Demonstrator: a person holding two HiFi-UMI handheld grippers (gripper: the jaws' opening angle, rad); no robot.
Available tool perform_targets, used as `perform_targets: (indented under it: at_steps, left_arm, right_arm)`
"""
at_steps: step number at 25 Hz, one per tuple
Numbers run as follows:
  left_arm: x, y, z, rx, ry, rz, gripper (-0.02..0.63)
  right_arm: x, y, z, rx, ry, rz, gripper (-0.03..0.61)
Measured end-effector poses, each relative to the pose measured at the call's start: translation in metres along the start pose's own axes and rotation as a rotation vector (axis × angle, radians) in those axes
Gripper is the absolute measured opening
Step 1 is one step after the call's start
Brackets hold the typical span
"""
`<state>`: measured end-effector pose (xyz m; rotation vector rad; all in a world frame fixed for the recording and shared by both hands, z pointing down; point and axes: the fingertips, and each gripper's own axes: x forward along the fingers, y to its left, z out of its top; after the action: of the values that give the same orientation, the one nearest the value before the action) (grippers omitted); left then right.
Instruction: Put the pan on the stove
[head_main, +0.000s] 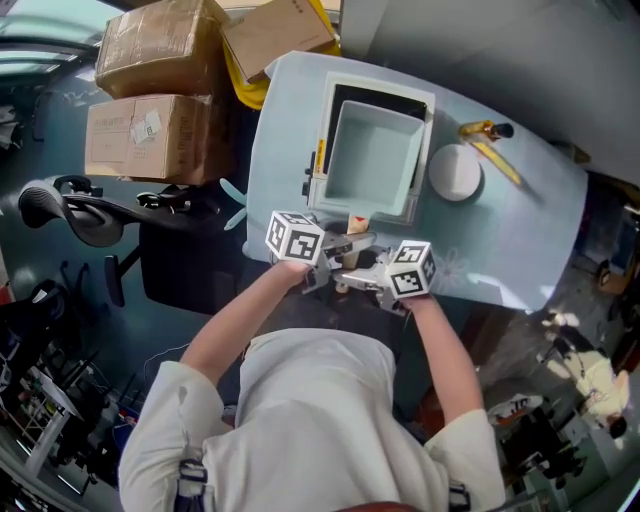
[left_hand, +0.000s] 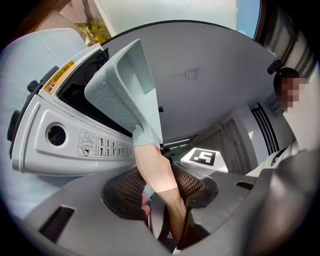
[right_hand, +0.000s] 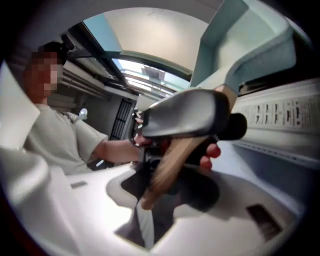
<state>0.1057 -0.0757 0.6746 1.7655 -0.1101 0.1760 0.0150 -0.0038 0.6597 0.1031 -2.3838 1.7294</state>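
A pale blue table (head_main: 520, 230) carried everything. Beyond its left edge stood stacked cardboard boxes (head_main: 150, 135) and, nearer to the person, a dark office chair (head_main: 80, 215).

A white portable stove (head_main: 326, 110) (left_hand: 55, 145) stood in the middle of the table, closer to the left edge. The pale blue square pan (head_main: 372, 158) (left_hand: 122, 95) was over the dark top of the stove and tilted (whether it touched the stove, I could not tell). Its wooden handle (head_main: 357, 224) (left_hand: 155, 170) (right_hand: 170, 165) pointed to the near edge.

The left gripper (head_main: 345, 243) (left_hand: 160, 192) was clamped on this handle, its pads pressing on the wood from both sides. The right gripper (head_main: 350, 280) (right_hand: 160, 185) was closed on the same handle from the opposite side.

A white round object (head_main: 456, 172) lay just beside the right side of the stove. A yellow-handled utensil (head_main: 492, 150) lay near it, toward the far edge.
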Motion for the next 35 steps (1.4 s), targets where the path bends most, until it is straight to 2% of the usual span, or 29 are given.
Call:
perform_targets:
  at_steps: [8, 20, 35]
  left_arm:
    - [0.01, 0.019, 0.004, -0.021, -0.022, 0.001, 0.189]
    - [0.025, 0.034, 0.016, -0.036, -0.051, 0.001, 0.189]
    - [0.032, 0.047, 0.038, -0.056, -0.073, -0.007, 0.19]
  right_arm:
    - [-0.006, -0.022, -0.002, 0.001, 0.04, -0.007, 0.176]
    - [-0.018, -0.043, 0.004, 0.005, 0.035, -0.005, 0.177]
    - [-0.025, -0.057, 0.023, 0.011, 0.034, 0.042, 0.176]
